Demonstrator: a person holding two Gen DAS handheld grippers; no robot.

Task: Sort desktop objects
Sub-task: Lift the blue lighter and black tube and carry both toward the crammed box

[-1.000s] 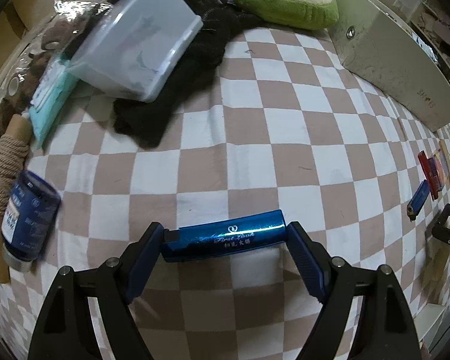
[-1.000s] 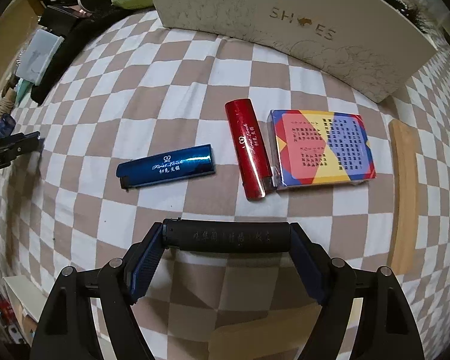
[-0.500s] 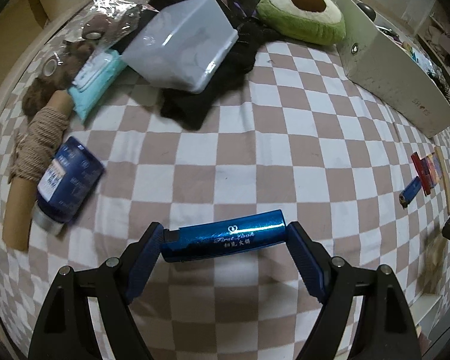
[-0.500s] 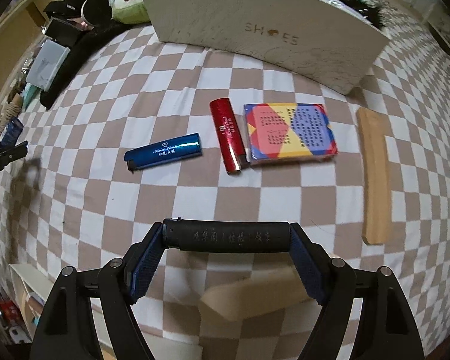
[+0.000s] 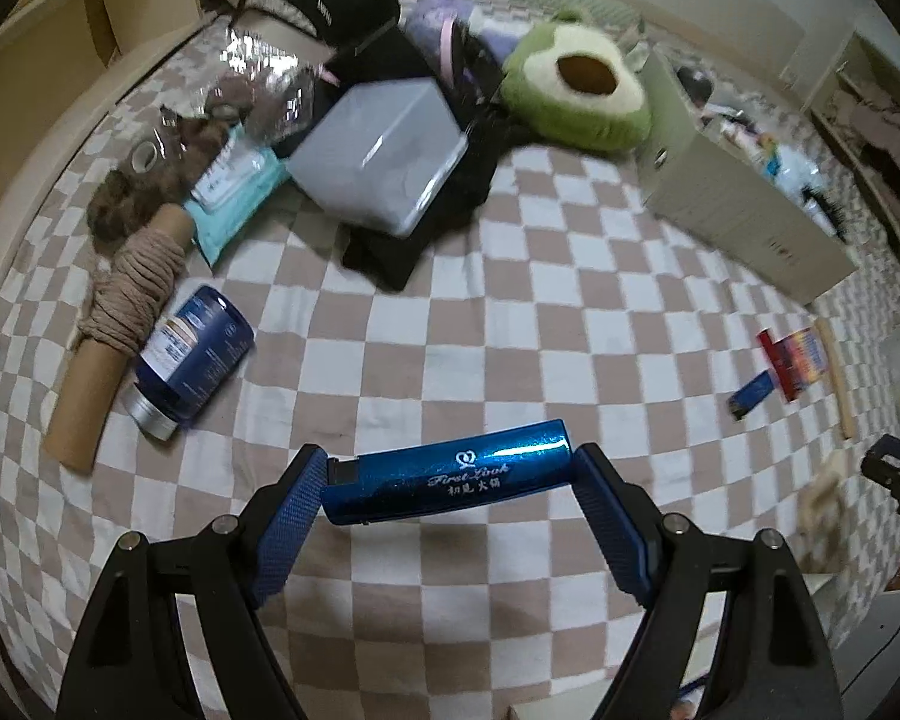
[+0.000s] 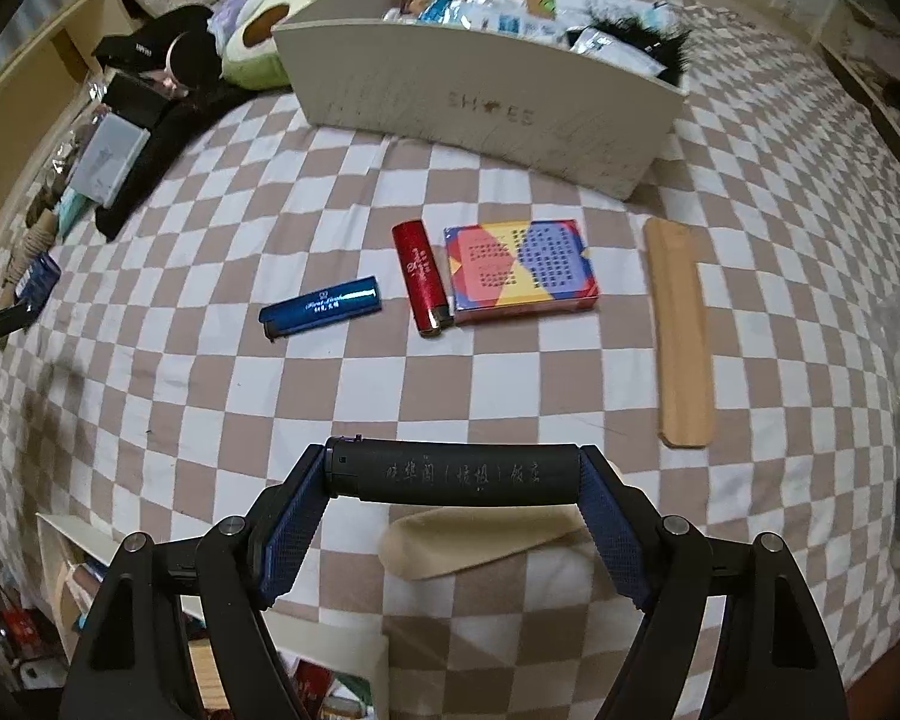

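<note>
A home bedroom; a bed under a checked sheet [image 5: 450, 324] fills both views; an avocado plush [image 5: 576, 90] and dark clothes [image 5: 342, 6] lie at the top; a shoe box [image 6: 480, 102] of oddments upper centre.

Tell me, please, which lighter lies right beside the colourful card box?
The red lighter, lying along the box's left edge. The blue lighter lies apart to its left; the black lighter is held in the right tool.
</note>
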